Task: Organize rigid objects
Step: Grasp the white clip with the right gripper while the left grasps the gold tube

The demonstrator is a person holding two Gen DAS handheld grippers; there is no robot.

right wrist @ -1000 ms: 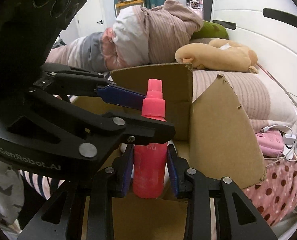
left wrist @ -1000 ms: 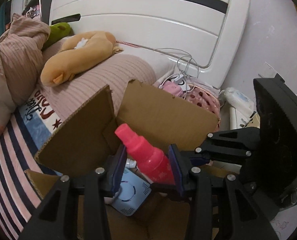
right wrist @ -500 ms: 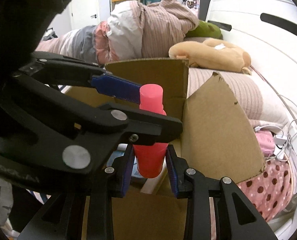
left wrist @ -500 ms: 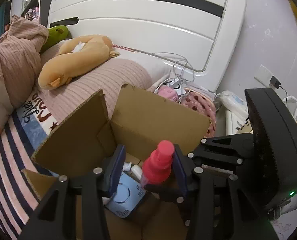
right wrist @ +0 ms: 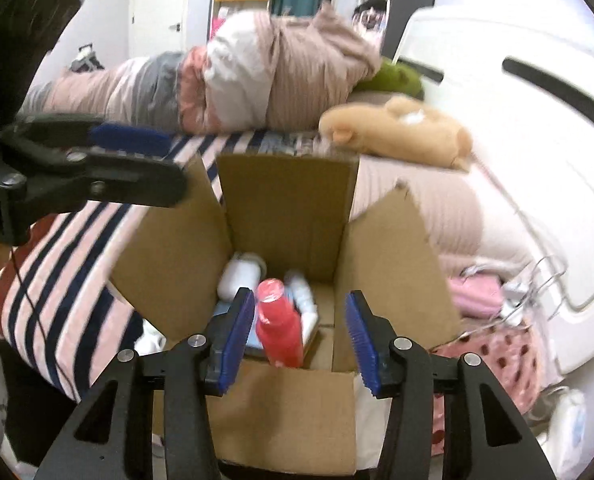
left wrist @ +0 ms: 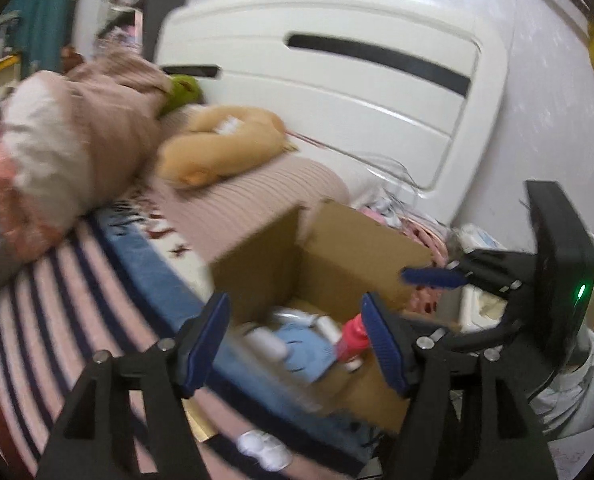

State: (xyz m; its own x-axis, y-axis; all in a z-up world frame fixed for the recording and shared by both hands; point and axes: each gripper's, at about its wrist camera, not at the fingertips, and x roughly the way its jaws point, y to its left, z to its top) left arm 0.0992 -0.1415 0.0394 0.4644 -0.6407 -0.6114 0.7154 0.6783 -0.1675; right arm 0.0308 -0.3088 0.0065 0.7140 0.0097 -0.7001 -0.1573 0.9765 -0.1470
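Right wrist view: right gripper (right wrist: 301, 338) spread wide above cardboard box (right wrist: 289, 208); pink bottle (right wrist: 279, 326) lying free inside, nearer left pad. Left gripper (left wrist: 297, 344) likewise released, well apart, gripping nothing.

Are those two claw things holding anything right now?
No. The left gripper and right gripper are both open; the pink bottle lies loose inside the cardboard box.

Bright, even light; heavy motion blur, perhaps defocus; fisheye-bent edges.
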